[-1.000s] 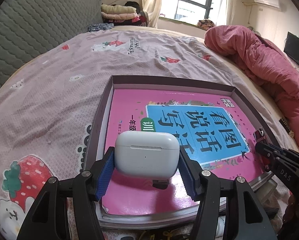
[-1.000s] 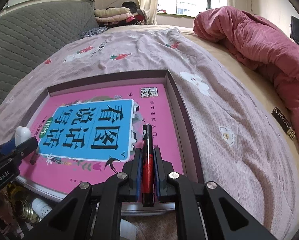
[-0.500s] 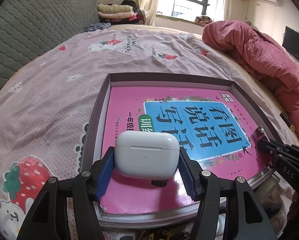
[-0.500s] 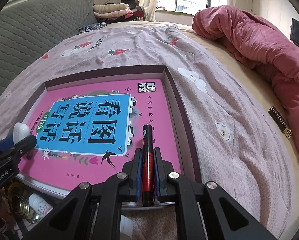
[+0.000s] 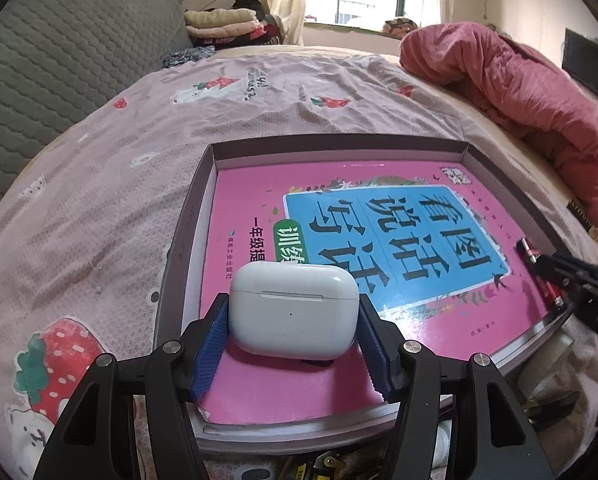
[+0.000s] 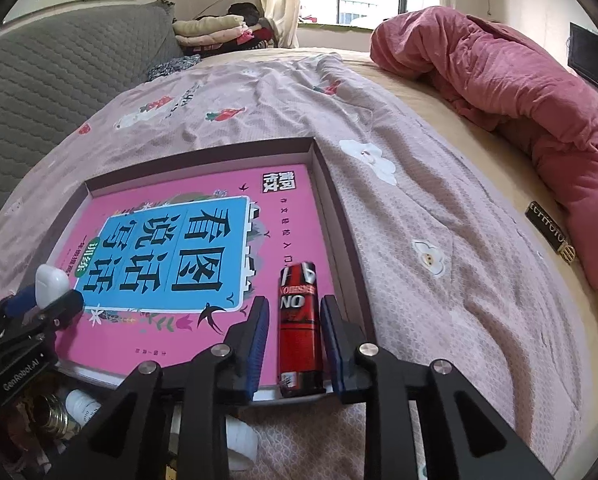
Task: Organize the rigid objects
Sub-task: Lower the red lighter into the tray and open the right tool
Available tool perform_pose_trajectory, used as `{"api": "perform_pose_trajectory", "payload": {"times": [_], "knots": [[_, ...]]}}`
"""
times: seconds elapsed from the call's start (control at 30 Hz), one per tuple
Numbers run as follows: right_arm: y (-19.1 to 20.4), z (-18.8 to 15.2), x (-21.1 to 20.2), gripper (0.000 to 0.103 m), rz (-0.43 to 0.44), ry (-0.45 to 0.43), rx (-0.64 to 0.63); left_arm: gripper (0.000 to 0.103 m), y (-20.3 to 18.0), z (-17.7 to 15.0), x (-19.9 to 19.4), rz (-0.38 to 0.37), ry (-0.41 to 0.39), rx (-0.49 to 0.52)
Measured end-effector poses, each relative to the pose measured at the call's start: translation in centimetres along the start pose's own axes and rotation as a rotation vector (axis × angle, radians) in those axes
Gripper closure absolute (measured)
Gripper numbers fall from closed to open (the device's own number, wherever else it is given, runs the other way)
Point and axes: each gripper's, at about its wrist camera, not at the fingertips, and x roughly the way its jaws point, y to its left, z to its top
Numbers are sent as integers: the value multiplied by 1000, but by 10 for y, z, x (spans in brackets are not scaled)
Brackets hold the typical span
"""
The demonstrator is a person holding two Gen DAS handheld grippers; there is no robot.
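A white earbud case (image 5: pixel 295 312) sits between the blue pads of my left gripper (image 5: pixel 293 300), which is shut on its two sides just above the near left corner of a pink book (image 5: pixel 339 240). The book lies in a shallow purple-grey box (image 5: pixel 187 216) on the bed. In the right wrist view my right gripper (image 6: pixel 294 303) is opening. A red and black battery (image 6: pixel 299 320) lies on the book (image 6: pixel 171 248) between its pads, with a gap on each side. The left gripper with the case (image 6: pixel 50 284) shows at that view's left edge.
The box rests on a pink printed bedsheet (image 6: pixel 439 240). A crumpled pink quilt (image 5: pixel 519 80) lies at the right, a grey padded headboard (image 5: pixel 59 60) at the left. Small bottles and a brass piece (image 6: pixel 51 416) crowd the space before the box's near edge.
The right jaws have parted from the battery, which now lies loose on the book between them. The left gripper keeps the same grip on the case.
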Motion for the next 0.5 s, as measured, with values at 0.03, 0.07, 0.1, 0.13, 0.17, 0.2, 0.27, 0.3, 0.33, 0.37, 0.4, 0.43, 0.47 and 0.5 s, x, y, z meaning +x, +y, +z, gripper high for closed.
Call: {"api": "perform_pose_trajectory", "payload": {"times": [0.03,0.07,0.1,0.13,0.17,0.2,0.27,0.3,0.33,0.37,0.4,0.43,0.47,0.5], "knots": [[-1,-1,-1,75,-2,-1,2,40,0,0,1,5,1,6],[-1,-1,-2,73,-3,1,3,40,0,0,1,5,3,4],[-2,-1,-3,71,-1,3,6,40,0,0,0,4,3,4],[-2,-2,-4,71,4,1,9,40,0,0,0,7,4,7],[-3,-2,-6,71,5,-6,7,40,1,0,0,6,4,5],[-2,-3,-7,71,6,-8,6,40,1,0,0,5,5,4],[-2,-4,-9,67,14,-7,1,40,2,0,0,3,7,4],[-1,-4,-10,66,17,-8,-3,40,1,0,-1,3,7,4],[0,-4,-10,65,19,-8,-10,40,1,0,-1,2,8,5],[0,-4,-10,64,18,-7,-14,40,1,0,-1,0,9,4],[1,-4,-11,64,10,-9,-19,40,1,0,-1,-4,10,2],[1,-4,-12,64,11,-9,-21,40,2,0,-1,-9,11,0],[2,-5,-12,64,11,-7,-22,40,2,0,-1,-15,13,-3],[2,-5,-13,64,8,-7,-23,40,2,1,-1,-21,14,-6]]}}
